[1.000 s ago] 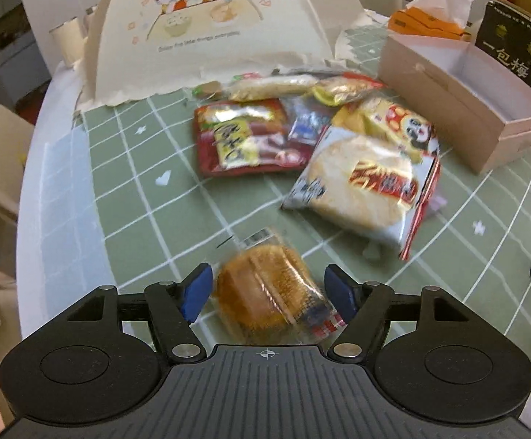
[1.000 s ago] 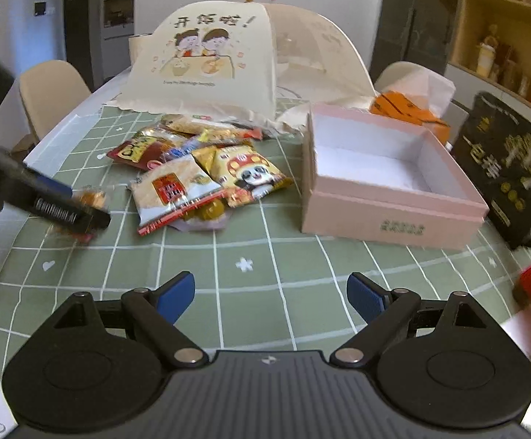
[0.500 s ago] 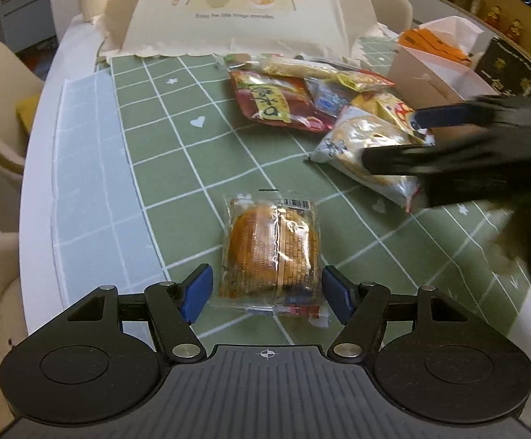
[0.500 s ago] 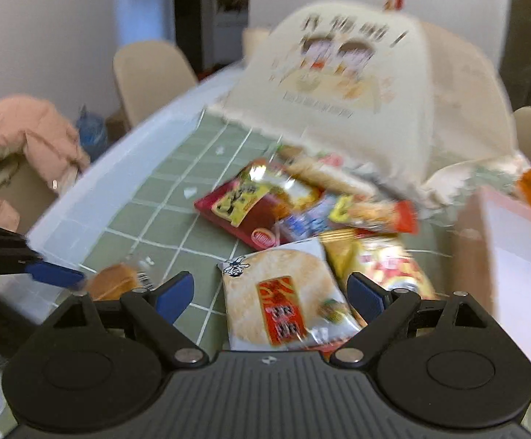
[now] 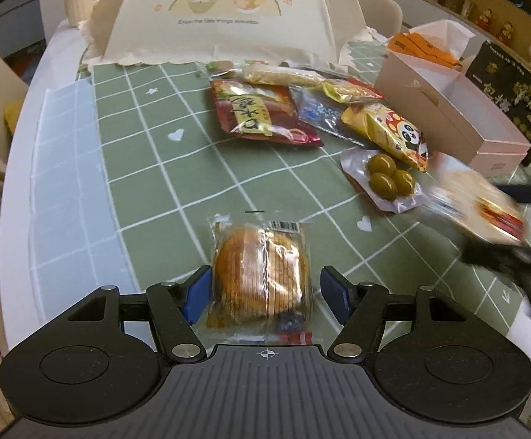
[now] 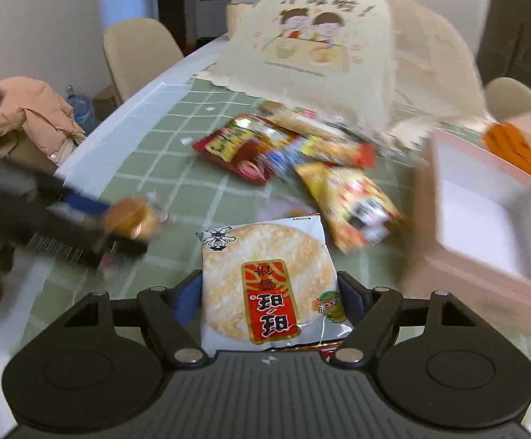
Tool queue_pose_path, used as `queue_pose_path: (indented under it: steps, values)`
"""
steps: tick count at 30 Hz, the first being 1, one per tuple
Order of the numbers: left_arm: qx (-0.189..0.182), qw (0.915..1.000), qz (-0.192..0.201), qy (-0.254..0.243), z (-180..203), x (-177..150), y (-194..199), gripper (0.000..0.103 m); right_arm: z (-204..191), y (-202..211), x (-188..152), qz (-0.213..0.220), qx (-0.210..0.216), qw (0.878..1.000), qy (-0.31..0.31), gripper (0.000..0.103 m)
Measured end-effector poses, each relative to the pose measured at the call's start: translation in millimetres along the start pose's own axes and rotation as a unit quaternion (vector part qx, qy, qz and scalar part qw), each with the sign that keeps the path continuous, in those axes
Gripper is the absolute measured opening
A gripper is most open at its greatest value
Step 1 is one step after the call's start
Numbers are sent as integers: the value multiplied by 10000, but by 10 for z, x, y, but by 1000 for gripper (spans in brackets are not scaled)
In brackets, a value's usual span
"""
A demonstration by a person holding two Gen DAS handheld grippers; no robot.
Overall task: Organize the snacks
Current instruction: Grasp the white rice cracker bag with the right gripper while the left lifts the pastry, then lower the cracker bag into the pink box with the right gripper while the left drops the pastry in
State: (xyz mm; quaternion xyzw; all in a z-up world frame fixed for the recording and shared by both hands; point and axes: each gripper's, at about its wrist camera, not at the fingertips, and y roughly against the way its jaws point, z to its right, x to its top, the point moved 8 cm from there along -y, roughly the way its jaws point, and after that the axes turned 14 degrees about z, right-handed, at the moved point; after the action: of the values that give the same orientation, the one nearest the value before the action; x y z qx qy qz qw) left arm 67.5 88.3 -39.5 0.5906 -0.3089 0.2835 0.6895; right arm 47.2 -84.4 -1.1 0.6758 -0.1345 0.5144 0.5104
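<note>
A wrapped round cake (image 5: 262,274) lies on the green checked cloth between the blue pads of my left gripper (image 5: 265,292), whose jaws stand wide and do not press it. My right gripper (image 6: 269,296) holds a rice cracker packet (image 6: 265,289) between its fingers, lifted off the table; it shows blurred at the right in the left wrist view (image 5: 481,205). Several more snack packets lie in a heap: a red one (image 5: 262,113), a panda one (image 5: 390,135), a pouch of green olives (image 5: 386,179). An open pink box (image 5: 448,109) stands to the right.
A cream mesh food cover (image 5: 221,14) stands at the back of the table. A black printed box (image 5: 514,98) and an orange tissue pack (image 5: 426,44) lie beyond the pink box. Beige chairs stand around the table; its left edge (image 5: 20,168) is close.
My right gripper has closed on the rice cracker packet and lifted it off the heap, uncovering the olive pouch. My left gripper has stayed around the wrapped cake, still open.
</note>
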Motion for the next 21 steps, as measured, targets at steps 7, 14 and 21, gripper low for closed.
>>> queue_pose_path:
  steps: [7, 14, 21]
  values:
    - [-853, 9951, -255, -419, 629, -34, 140, 60, 450, 672, -376, 101, -854, 9960, -231, 77]
    - [-1816, 9771, -110, -1100, 1501, 53, 551, 60, 910, 1018, -557, 292, -1425, 9862, -790, 77]
    - [-2140, 9683, 785, -1024, 2075, 1204, 222, 60, 961, 1179, -459, 539, -1618, 9813, -889, 77]
